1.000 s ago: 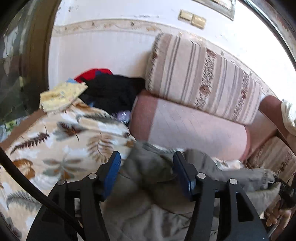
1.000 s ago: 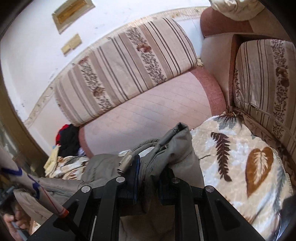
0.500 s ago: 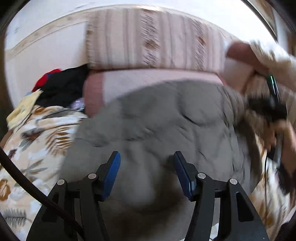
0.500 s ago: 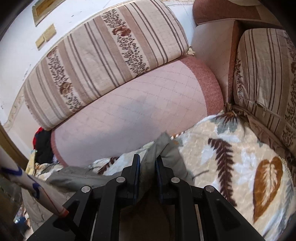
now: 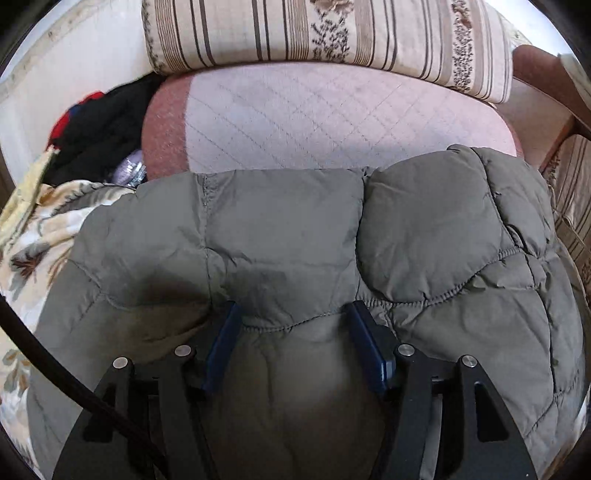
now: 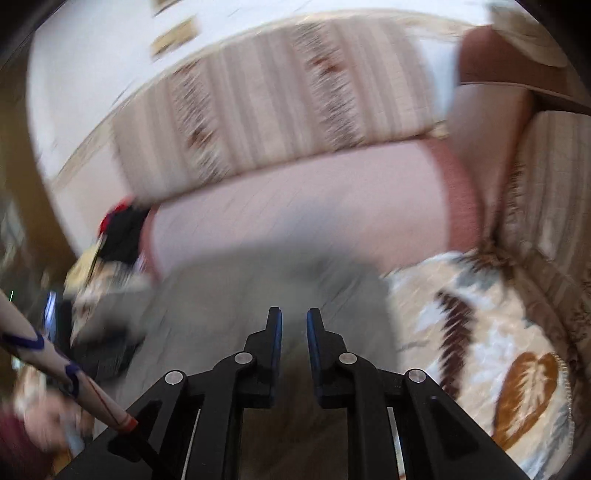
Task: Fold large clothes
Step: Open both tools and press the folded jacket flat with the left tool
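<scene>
Striped cushion (image 5: 325,33) sitting on pink sofa seat (image 5: 314,122); dark clothes pile (image 5: 99,125) lying left; leaf-print cover (image 6: 491,332) spreading across right.

Quick count of what's in view: one grey-green puffy jacket (image 5: 295,236) spread out flat, one leaf-print blanket (image 6: 480,332) under it, and one pink quilted bolster (image 5: 314,114) behind. Striped cushions: two, the long one (image 5: 325,33) along the back and another (image 6: 554,184) at the side. One heap of dark and red clothes (image 5: 96,125) in the corner. Two grippers, left (image 5: 293,314) and right (image 6: 294,321), each with two fingers, so four blue pads total.
</scene>
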`<state>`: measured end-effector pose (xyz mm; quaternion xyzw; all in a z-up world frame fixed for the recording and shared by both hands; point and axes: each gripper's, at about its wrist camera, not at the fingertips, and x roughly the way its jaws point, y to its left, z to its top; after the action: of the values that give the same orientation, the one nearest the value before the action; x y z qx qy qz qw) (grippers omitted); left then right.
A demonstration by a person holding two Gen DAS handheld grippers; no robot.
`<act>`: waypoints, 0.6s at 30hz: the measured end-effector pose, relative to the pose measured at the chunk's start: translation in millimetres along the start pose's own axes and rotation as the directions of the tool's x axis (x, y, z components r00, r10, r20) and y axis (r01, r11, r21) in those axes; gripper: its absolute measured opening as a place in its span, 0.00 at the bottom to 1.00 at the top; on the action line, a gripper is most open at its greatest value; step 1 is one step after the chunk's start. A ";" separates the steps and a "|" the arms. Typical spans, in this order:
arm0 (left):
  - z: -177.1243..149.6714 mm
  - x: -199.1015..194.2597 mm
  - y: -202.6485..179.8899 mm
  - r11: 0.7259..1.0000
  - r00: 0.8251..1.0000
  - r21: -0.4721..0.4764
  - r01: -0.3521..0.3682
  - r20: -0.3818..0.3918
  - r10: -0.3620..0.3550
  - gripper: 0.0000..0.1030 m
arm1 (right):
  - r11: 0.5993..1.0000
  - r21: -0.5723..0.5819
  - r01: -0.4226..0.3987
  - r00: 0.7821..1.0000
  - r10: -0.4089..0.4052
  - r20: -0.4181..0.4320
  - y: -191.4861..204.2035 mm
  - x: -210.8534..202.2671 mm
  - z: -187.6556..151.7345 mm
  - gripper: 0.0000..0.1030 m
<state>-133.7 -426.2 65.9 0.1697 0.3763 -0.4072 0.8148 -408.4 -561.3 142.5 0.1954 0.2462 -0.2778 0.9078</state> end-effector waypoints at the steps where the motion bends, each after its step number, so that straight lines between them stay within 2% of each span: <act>1: 1.2 4.0 0.2 1.000 1.000 0.000 0.003 -0.006 -0.003 0.61 | 0.999 -0.036 0.003 1.000 -0.005 -0.030 7.8 7.4 -9.3 0.15; 4: 1.6 10.6 -0.5 1.000 1.000 0.001 0.006 -0.018 -0.006 0.62 | 0.996 -0.086 0.015 0.992 -0.025 -0.120 14.8 39.1 -30.3 0.16; 7: 3.2 16.2 1.9 1.000 1.000 -0.018 0.017 -0.012 -0.017 0.63 | 0.998 -0.066 0.014 0.970 -0.030 -0.243 4.2 79.4 -45.6 0.15; 12: 9.0 24.3 -7.2 0.998 0.998 0.004 -0.058 -0.025 0.058 0.65 | 0.999 -0.018 0.034 0.958 -0.038 -0.286 -4.5 104.5 -45.6 0.15; 15: 4.0 -2.9 -1.9 0.996 0.996 -0.033 -0.086 -0.031 0.085 0.65 | 0.994 0.113 0.009 0.955 0.025 -0.295 -21.3 95.2 -40.6 0.15; 17: -11.7 -43.1 5.8 0.999 0.999 -0.045 -0.030 0.022 0.031 0.65 | 0.986 0.167 0.013 0.964 0.033 -0.265 -22.6 68.5 -41.0 0.19; 18: -24.6 -67.1 10.2 0.998 0.997 -0.036 -0.041 0.059 0.043 0.66 | 0.985 0.170 0.012 0.970 0.030 -0.239 -20.6 51.7 -43.7 0.23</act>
<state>-163.2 -369.6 99.8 0.1511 0.3553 -0.3881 0.8368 -398.1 -576.7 74.2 0.3056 0.3291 -0.2678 0.8524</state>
